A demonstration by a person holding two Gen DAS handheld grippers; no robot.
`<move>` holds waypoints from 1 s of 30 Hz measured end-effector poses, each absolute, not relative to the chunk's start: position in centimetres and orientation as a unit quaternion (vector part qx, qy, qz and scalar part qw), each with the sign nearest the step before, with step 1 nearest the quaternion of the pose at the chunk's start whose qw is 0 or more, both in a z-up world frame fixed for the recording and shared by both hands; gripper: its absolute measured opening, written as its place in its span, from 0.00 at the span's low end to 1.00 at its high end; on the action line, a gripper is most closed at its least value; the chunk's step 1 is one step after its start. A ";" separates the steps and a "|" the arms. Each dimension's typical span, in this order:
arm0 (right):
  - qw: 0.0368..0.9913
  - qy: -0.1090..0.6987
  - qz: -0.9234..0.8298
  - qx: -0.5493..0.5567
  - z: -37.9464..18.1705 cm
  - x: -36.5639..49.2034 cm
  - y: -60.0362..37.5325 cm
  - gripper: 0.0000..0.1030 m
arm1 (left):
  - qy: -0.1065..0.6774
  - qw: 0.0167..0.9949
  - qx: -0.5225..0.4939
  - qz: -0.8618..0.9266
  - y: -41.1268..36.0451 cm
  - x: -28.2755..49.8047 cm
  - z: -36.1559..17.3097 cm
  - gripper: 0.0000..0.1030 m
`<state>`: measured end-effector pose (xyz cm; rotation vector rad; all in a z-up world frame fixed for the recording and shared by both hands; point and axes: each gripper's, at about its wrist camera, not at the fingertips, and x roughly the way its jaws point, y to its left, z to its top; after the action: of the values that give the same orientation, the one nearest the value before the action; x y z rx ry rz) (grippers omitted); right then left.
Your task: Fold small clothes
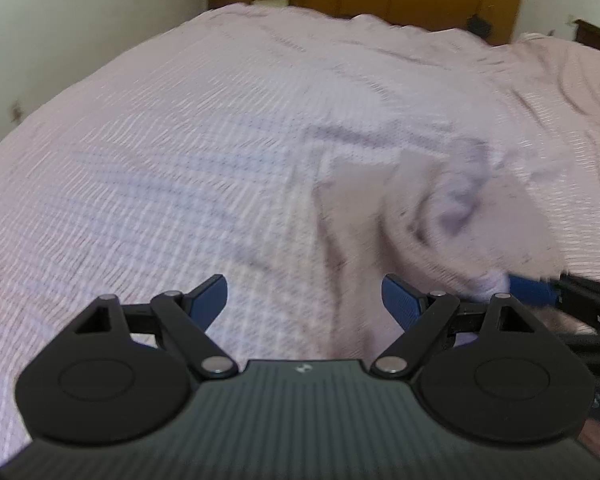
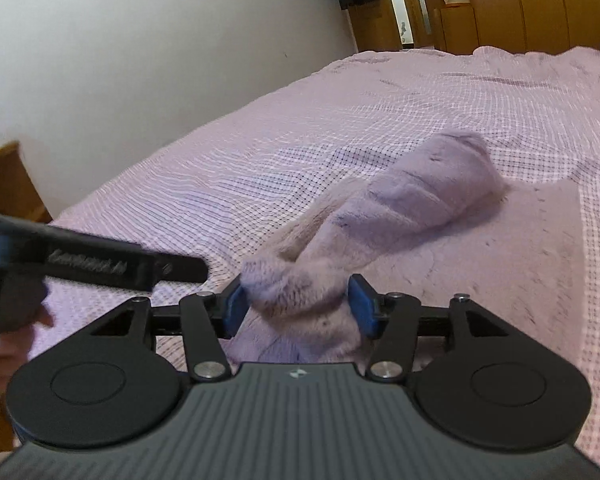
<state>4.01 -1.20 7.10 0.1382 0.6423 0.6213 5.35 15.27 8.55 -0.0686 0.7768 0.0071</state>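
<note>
Right tongs [image 2: 300, 306] pinch the near end of the fuzzy lilac garment [image 2: 420, 200], which stretches away across the pink checked bed [image 2: 260, 152]. Left tongs [image 1: 304, 300] gape wide, empty, just left of the garment.

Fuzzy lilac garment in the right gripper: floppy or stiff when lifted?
Likely floppy: the fuzzy lilac garment sags between the right gripper and the checked pink bedspread. Probably light. Plush pile bunched between the pads suggests little slipping.
</note>
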 end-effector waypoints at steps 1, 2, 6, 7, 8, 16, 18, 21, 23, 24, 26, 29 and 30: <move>0.899 0.309 0.301 0.074 7.3 3.5 -2.0 0.59 | 0.374 0.927 -0.030 -0.005 14.6 5.5 8.8 0.83; 0.899 0.308 0.300 0.082 7.7 3.0 -2.7 0.59 | 0.371 0.928 -0.028 -0.012 14.1 5.8 8.8 0.83; 0.907 0.300 0.279 0.102 8.6 1.3 -6.3 0.60 | 0.368 0.929 -0.025 -0.033 12.3 7.5 8.8 0.83; 0.909 0.298 0.271 0.106 8.8 1.0 -7.4 0.60 | 0.368 0.929 -0.027 -0.039 11.9 8.1 8.7 0.83; 0.911 0.297 0.264 0.111 8.9 0.8 -8.2 0.61 | 0.367 0.929 -0.028 -0.043 11.6 8.5 8.5 0.83; 0.923 0.308 0.183 0.141 7.8 0.7 -14.1 0.61 | 0.351 0.933 -0.061 -0.058 10.3 12.8 5.9 0.82; 0.923 0.312 0.168 0.154 7.0 1.1 -14.7 0.63 | 0.349 0.932 -0.073 -0.067 10.1 13.3 5.3 0.80; 0.922 0.313 0.153 0.170 5.9 1.3 -15.8 0.70 | 0.353 0.928 -0.089 -0.086 9.8 13.8 4.2 0.51; 0.918 0.316 0.155 0.184 5.5 1.9 -16.0 0.71 | 0.364 0.921 -0.102 -0.092 9.7 14.0 3.2 0.29; 0.916 0.316 0.157 0.190 5.3 2.0 -16.1 0.71 | 0.362 0.921 -0.112 -0.095 9.7 14.0 3.0 0.23; 0.915 0.315 0.157 0.195 5.1 2.2 -15.9 0.71 | 0.349 0.925 -0.118 -0.093 9.8 13.6 3.3 0.19; 0.914 0.314 0.161 0.198 5.0 2.6 -15.3 0.71 | 0.323 0.935 -0.114 -0.091 10.1 12.7 5.2 0.17; 0.914 0.314 0.164 0.199 4.9 3.0 -14.9 0.71 | 0.313 0.938 -0.115 -0.090 10.4 12.3 6.0 0.16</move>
<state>3.03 -14.89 4.93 0.4093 0.6473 0.3370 12.31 10.44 6.00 -0.2341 0.6397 -0.1835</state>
